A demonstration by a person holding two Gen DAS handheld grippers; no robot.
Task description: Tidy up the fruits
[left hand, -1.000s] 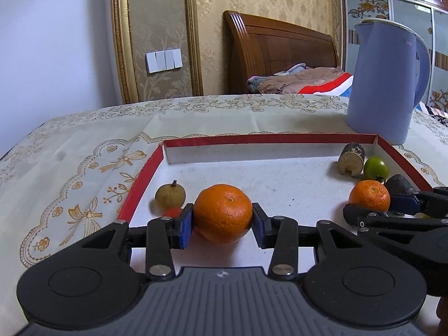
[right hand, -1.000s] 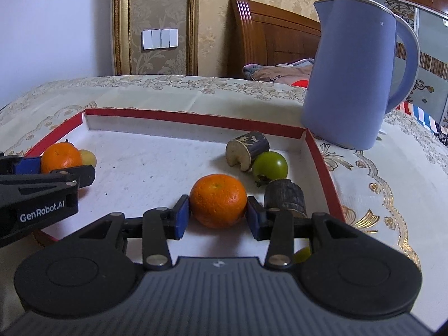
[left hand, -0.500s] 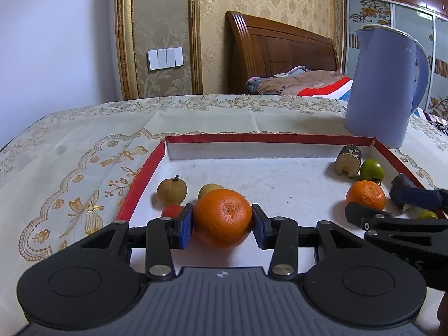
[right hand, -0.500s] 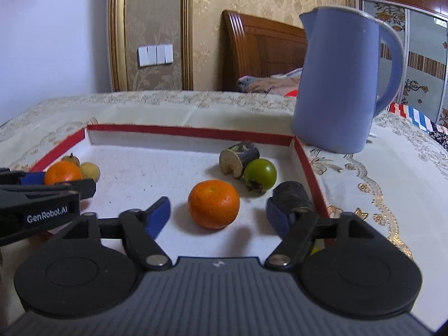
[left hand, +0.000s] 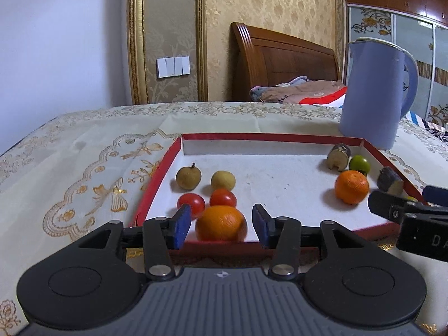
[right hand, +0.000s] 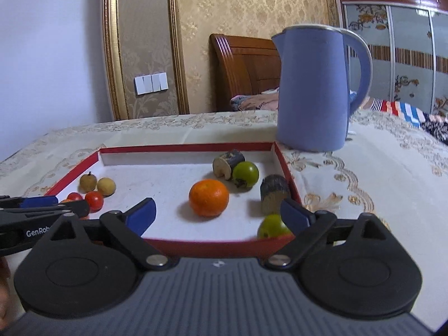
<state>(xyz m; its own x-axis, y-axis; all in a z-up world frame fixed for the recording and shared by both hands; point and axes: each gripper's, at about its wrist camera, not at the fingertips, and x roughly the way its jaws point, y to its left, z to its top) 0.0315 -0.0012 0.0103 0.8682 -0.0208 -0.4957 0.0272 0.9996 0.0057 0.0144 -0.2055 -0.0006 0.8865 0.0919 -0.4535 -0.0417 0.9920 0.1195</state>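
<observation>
Here the left gripper [left hand: 221,225] is opening around an orange [left hand: 220,223] lying near the tray's [left hand: 280,137] near-left corner; its blue pads are standing just clear of the peel on both sides, so the fruit is resting on the white floor, not held. The right gripper [right hand: 218,214] is spreading wide with nothing between its jaws, while a second orange [right hand: 209,197] is sitting beyond it, right of centre, just beside a green fruit [right hand: 245,174] and two cut wood pieces. Releasing well probably means letting the jaws part fully before backing straight out toward the near edge, since a dragging pad could roll the orange into the two red tomatoes [left hand: 223,198] touching or nearly touching behind it.
</observation>
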